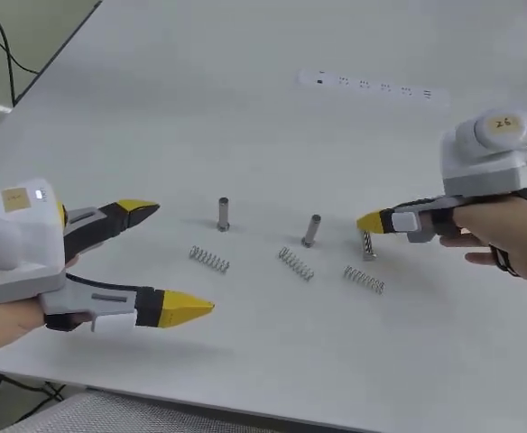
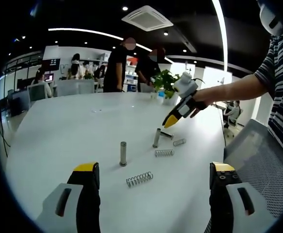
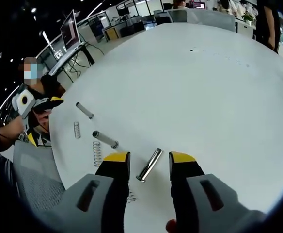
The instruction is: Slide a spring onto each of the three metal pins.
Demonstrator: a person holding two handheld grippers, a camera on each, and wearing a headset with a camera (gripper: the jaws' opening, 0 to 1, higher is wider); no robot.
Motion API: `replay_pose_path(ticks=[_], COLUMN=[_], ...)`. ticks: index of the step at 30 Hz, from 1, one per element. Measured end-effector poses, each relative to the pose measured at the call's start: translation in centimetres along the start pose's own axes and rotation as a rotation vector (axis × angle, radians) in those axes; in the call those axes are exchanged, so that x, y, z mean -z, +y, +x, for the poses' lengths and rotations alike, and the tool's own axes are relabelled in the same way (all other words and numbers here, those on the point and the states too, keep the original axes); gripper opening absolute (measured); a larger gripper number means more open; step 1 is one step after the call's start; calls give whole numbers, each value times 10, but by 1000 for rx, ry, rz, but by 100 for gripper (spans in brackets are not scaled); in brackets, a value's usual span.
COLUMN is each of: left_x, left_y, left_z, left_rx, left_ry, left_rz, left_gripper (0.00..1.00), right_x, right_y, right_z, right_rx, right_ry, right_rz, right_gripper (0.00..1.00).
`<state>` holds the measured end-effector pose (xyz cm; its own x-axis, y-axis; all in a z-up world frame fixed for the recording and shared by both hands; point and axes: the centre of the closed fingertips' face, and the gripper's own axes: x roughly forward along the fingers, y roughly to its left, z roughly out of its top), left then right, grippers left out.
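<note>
Three metal pins stand upright on the white table: left pin, middle pin, right pin. In front of each lies a loose spring: left spring, middle spring, right spring. My right gripper is at the right pin. In the right gripper view its jaws stand slightly apart on either side of that pin, with small gaps showing. My left gripper hovers wide open, left of the left spring, holding nothing.
A white power strip lies at the far side of the table. A black cable hangs off the far left edge. The near table edge runs just below my left gripper. People stand beyond the table.
</note>
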<state>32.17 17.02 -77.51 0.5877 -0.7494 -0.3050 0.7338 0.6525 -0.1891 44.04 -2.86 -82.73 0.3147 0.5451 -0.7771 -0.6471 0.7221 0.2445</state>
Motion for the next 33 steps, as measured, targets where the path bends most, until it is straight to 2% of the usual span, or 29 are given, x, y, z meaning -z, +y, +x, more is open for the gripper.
replay_pose_path(ticks=[9, 11, 15, 26, 28, 33], left_x=[3, 4, 3, 3, 5, 6], left_y=[0, 0, 1, 2, 3, 4], left_z=[1, 1, 0, -1, -1, -3], left_rx=[-1, -3, -5, -9, -13, -18], left_ry=[2, 4, 2, 0, 12, 10], left_rz=[-13, -15, -16, -20, -15, -21], left_gripper=[92, 92, 91, 90, 89, 89], right_x=[4, 8, 8, 12, 13, 15], right_y=[-8, -11, -10, -12, -10, -8], right_z=[11, 13, 15, 20, 22, 25], right_rx=[26, 51, 40, 68, 68, 83], right_ry=[65, 89, 98, 141, 152, 177], right_rz=[45, 54, 116, 136, 131, 114], right_gripper=[27, 25, 20, 17, 16, 14])
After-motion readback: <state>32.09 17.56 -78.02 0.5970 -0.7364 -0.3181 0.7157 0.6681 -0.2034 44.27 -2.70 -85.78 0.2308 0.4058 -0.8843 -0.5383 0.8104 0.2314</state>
